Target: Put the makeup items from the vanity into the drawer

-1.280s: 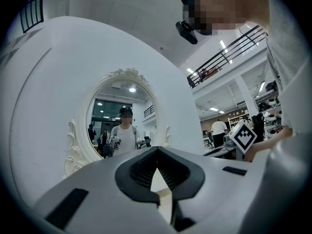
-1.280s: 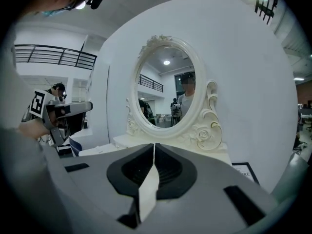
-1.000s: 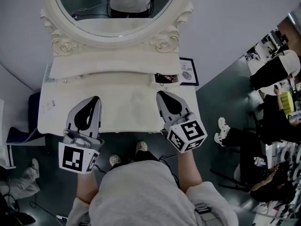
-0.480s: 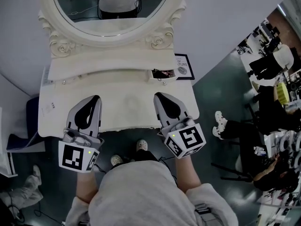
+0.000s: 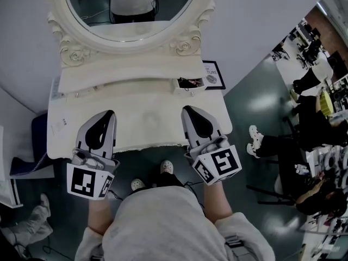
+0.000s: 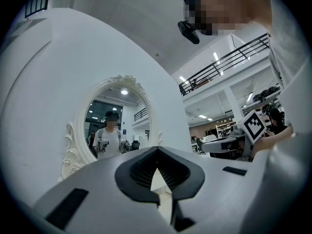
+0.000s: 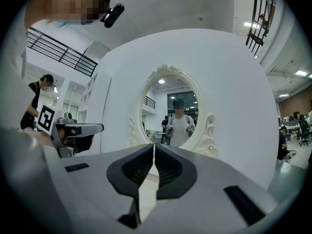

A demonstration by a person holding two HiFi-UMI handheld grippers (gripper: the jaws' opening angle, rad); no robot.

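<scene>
drawer (image 5: 191,92) open, left hand-held gripper (image 5: 110,113) closed, right hand-held gripper (image 5: 186,109) closed

The white vanity (image 5: 147,121), topped by an oval mirror (image 5: 130,4), has its small right-hand drawer (image 5: 191,91) pulled open, with dark makeup items (image 5: 188,82) lying inside, too small to tell apart.

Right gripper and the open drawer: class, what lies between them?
The head view shows only bare vanity top between the right gripper and the drawer.
</scene>
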